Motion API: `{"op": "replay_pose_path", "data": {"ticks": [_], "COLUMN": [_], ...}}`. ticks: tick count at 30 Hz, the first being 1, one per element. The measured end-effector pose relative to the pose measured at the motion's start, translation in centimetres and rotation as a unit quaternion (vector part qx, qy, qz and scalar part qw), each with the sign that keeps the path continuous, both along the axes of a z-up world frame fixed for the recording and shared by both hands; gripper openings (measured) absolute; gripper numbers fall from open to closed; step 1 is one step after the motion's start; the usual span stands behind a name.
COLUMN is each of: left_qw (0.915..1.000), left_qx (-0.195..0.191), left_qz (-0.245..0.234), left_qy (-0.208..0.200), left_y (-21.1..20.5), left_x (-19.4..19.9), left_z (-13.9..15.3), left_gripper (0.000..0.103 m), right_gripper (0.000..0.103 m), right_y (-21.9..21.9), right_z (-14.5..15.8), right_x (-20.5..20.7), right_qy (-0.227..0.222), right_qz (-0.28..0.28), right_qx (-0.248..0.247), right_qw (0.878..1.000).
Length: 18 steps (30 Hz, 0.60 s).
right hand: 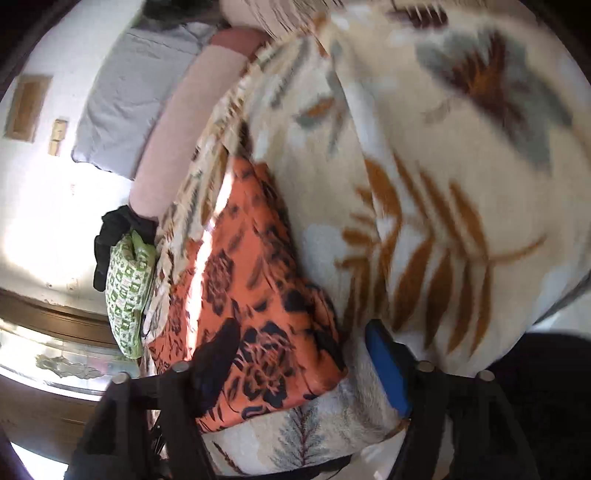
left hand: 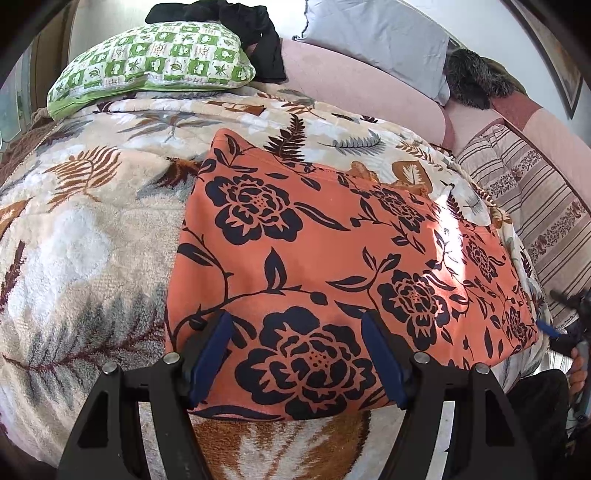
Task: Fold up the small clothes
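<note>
Left wrist view: orange floral garment spread flat, filling the centre, on a fleecy leaf-print blanket. Left gripper at 6 o'clock, blue-padded fingers spread wide apart, straddling the garment's near hem, clamping nothing. Green-and-white checked pillow at 11 o'clock with black clothing draped over its far end. Pale grey pillow at 1 o'clock against a pink sofa back. Striped quilt at 3 o'clock. Tip of the right gripper at 4 o'clock, at the garment's right corner.

Right wrist view, tilted and blurred: right gripper at 6 o'clock, fingers wide apart, a corner of the orange floral garment lying between them, not pinched. Leaf-print blanket from 12 to 4 o'clock. Green-and-white checked pillow at 9 o'clock, black clothing just beside it. Pale grey pillow at 10 o'clock
</note>
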State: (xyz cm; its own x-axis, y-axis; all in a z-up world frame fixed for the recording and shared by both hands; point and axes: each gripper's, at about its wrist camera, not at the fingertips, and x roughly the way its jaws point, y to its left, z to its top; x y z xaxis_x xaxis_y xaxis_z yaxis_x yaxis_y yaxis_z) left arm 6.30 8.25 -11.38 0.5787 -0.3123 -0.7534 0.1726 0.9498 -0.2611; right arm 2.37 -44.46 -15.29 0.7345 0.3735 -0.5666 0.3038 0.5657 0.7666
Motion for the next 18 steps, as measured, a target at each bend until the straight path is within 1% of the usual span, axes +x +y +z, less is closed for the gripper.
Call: {"op": "replay_pose_path", "data": {"ticks": [2,4,6,7,8,9,10,11,13,15,16,17,18], "left_qw": [1.0000,1.0000,1.0000,0.9999,0.9996,0.9991,0.9981,0.9969,0.9941,0.9903,0.9881,0.9856,0.9841], "left_qx": [0.003,0.004,-0.008,-0.015,-0.023,-0.031,-0.039,-0.048,-0.069,-0.092,-0.104,-0.120,-0.134], "left_qz": [-0.001,-0.002,0.000,0.005,0.014,0.026,0.042,0.057,0.082,0.103,0.110,0.112,0.107], "left_qy": [-0.001,-0.002,-0.003,-0.004,-0.008,-0.015,-0.021,-0.025,-0.018,0.012,0.028,0.041,0.048], "left_y": [-0.2,-0.2,0.2,0.6,1.2,2.0,3.2,4.4,6.9,8.9,9.5,9.8,9.7], "left_x": [0.0,0.1,0.0,-0.1,-0.2,-0.5,-0.8,-1.2,-1.6,-1.3,-1.1,-1.0,-1.1], "left_z": [-0.1,-0.1,0.2,0.6,1.1,1.8,2.5,3.1,3.4,2.6,2.0,1.6,1.3], "left_gripper": [0.073,0.073,0.073,0.073,0.073,0.073,0.073,0.073,0.076,0.077,0.076,0.076,0.076], "right_gripper": [0.074,0.074,0.074,0.075,0.075,0.075,0.071,0.071,0.071,0.072,0.075,0.076,0.077], "right_y": [-0.1,0.3,1.0,1.1,1.3,1.2,1.2,1.0,1.8,3.4,4.1,5.0,5.3], "right_z": [2.0,2.9,2.1,1.2,0.1,-1.4,-2.5,-2.3,-0.3,1.6,2.1,2.1,1.2], "right_x": [0.9,3.1,5.8,7.3,8.5,9.5,9.5,9.2,8.2,7.5,7.5,7.7,7.9], "right_qy": [-0.038,-0.066,-0.070,-0.059,-0.029,0.020,0.038,0.021,-0.002,-0.031,-0.036,-0.032,-0.014], "right_qz": [0.023,0.067,0.113,0.118,0.108,0.087,0.067,0.053,0.070,0.099,0.121,0.136,0.142], "right_qx": [0.015,0.046,0.098,0.103,0.081,0.045,0.051,0.065,0.026,-0.017,-0.035,-0.057,-0.078], "right_qw": [0.999,0.995,0.986,0.986,0.990,0.995,0.996,0.996,0.997,0.994,0.991,0.989,0.987]}}
